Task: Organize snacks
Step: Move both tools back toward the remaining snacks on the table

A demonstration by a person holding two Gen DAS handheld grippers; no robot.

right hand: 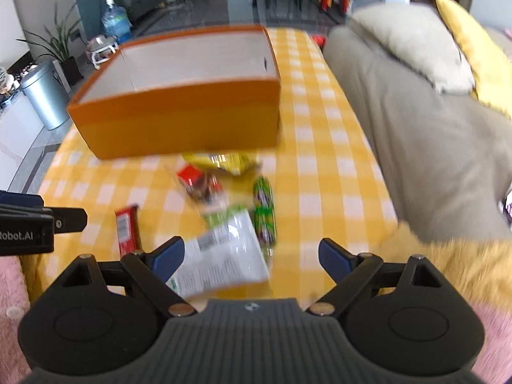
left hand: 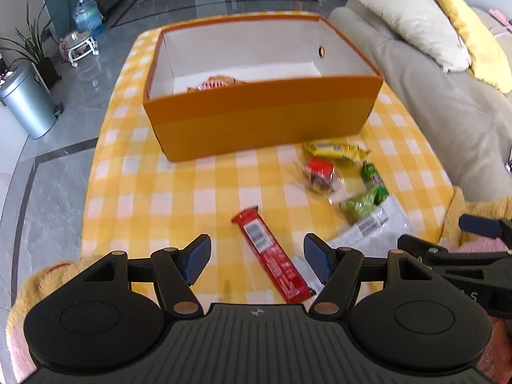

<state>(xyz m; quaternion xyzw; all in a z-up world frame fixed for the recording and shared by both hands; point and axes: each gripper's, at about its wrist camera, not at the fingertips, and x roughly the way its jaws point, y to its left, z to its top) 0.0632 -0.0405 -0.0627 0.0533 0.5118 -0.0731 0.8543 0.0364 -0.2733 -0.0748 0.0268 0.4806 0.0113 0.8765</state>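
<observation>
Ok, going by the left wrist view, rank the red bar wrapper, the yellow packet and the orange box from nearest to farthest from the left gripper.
1. red bar wrapper: lies between the open fingers of the left gripper, slightly right of centre.
2. yellow packet: farther out and to the right, just in front of the box.
3. orange box: farthest, straight ahead at the back of the checked cloth.

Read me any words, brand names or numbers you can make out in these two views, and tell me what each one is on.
"Robot.AI": on the side of the left gripper, cut off at the frame edge.
"S": one letter on the right gripper; the rest is cut off.
Red bar wrapper: barcode and print, too blurred.
White packet: barcode and text, too blurred.
Yellow packet: print unreadable.
</observation>
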